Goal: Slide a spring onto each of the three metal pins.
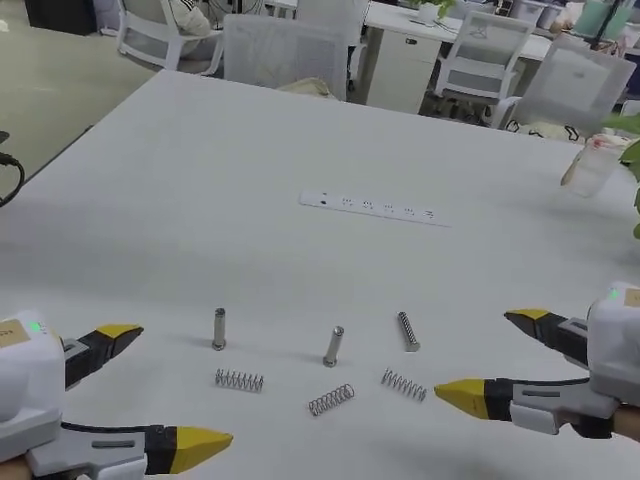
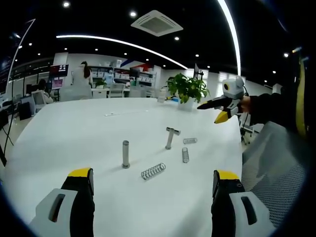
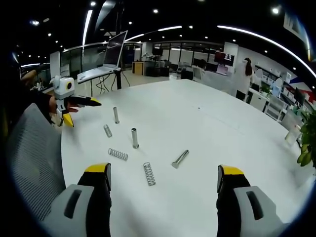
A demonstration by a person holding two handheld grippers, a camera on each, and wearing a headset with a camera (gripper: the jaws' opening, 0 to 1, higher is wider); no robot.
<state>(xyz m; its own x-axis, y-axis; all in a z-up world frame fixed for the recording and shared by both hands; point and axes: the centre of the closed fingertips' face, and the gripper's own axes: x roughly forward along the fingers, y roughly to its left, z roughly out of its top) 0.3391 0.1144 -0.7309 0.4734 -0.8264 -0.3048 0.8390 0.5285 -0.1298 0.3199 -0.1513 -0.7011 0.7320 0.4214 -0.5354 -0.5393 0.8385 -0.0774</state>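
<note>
Three metal pins lie near the front of the white table [image 1: 200,180]. The left pin [image 1: 219,328] and the middle pin [image 1: 333,346] stand upright, and the right pin [image 1: 408,331] lies on its side. Three loose springs lie just in front of them: left [image 1: 239,380], middle [image 1: 331,399], right [image 1: 403,384]. My left gripper [image 1: 165,388] hovers open and empty at the bottom left, left of the pins. My right gripper [image 1: 487,355] is open and empty to their right. In the right gripper view the lying pin [image 3: 179,159] and a spring [image 3: 148,174] are nearest its fingertips. In the left gripper view an upright pin [image 2: 126,154] and a spring [image 2: 153,171] are closest.
A white power strip [image 1: 368,206] is set flat in the middle of the table beyond the pins. A clear plastic cup [image 1: 592,165] and plant leaves [image 1: 632,160] stand at the right edge. White office chairs [image 1: 285,50] line the far side.
</note>
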